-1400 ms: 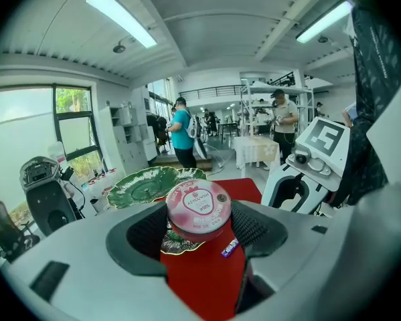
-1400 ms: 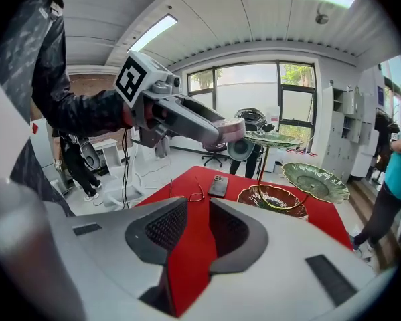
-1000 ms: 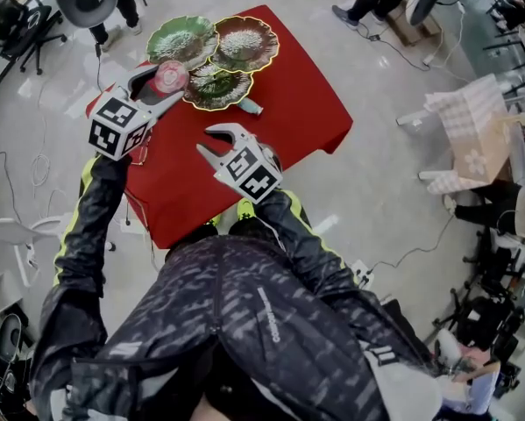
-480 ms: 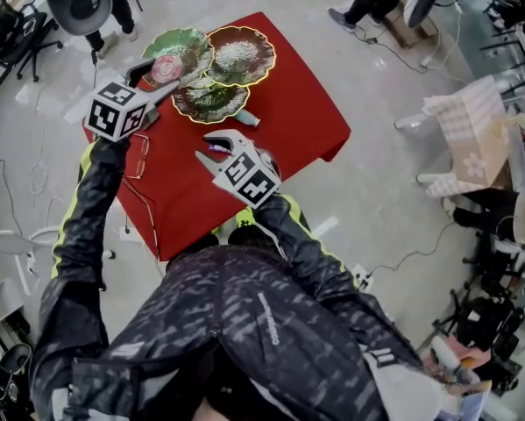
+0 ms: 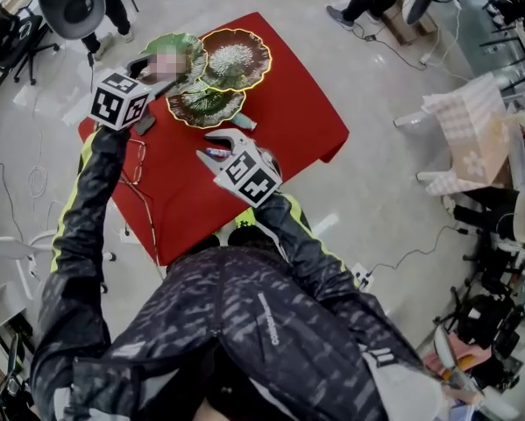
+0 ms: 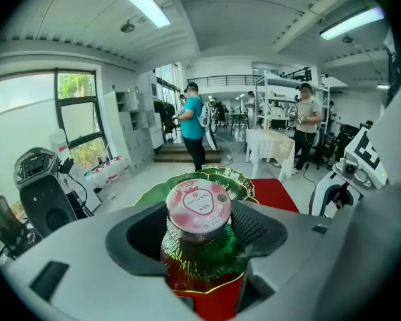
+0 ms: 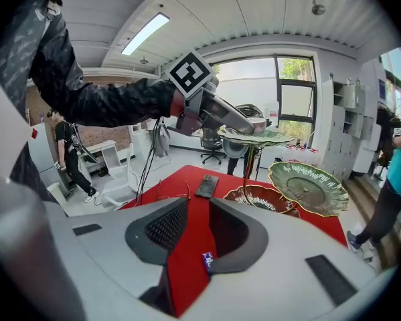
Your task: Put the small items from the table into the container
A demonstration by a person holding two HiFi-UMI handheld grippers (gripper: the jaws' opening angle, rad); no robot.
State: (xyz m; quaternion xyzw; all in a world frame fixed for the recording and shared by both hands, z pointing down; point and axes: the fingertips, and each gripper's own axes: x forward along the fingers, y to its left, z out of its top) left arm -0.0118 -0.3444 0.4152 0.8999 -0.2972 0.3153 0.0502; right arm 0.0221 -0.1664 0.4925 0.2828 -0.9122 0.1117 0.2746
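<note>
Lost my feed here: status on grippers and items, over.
Left gripper shut on pink-lidded cup above leaf dishes. Right gripper open, empty, over small wrapped item on red cloth. Nothing seen in the way.

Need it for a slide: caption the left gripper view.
Left gripper clamps a pink-lidded cup above the green leaf dish.

**Head view.** A mosaic patch covers whatever sits in the left gripper [image 5: 166, 68], at 10 o'clock of the counter [image 5: 288, 103]. That gripper's marker cube cuts off part of the dark phone [image 5: 145, 124]. The counter's 6 o'clock edge lies hidden under the person's torso [image 5: 244, 323].

**Left gripper view.** The pink-lidded cup [image 6: 198, 206] conceals the middle of the green dish [image 6: 242, 180]. Its lid print is too small to read.

**Right gripper view.** A small blue packet [image 7: 205, 260] at 6 o'clock is half hidden by a jaw of the right gripper [image 7: 197, 212] and too small to identify.
</note>
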